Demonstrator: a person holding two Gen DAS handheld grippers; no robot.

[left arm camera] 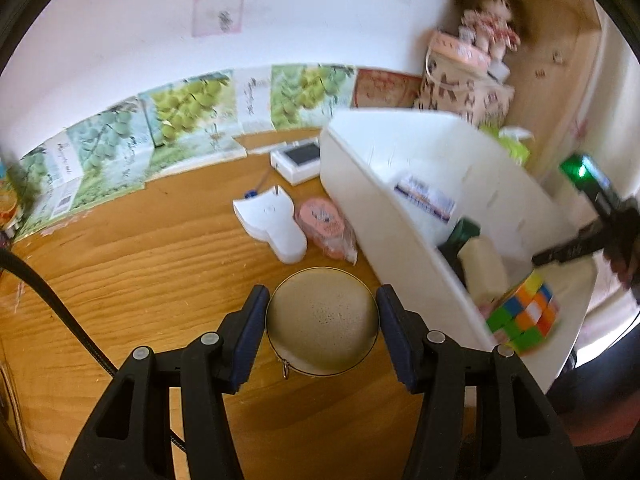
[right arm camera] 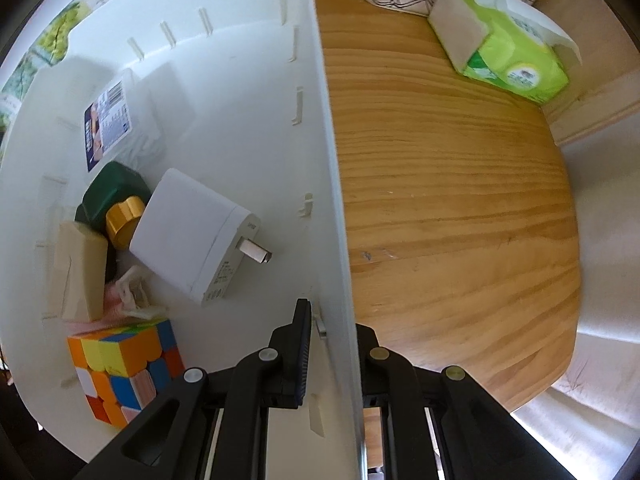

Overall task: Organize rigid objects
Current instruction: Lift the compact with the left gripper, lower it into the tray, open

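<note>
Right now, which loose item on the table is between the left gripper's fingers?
The round tan tin, between the left gripper pads. The white device and pink packet lie farther off.
</note>
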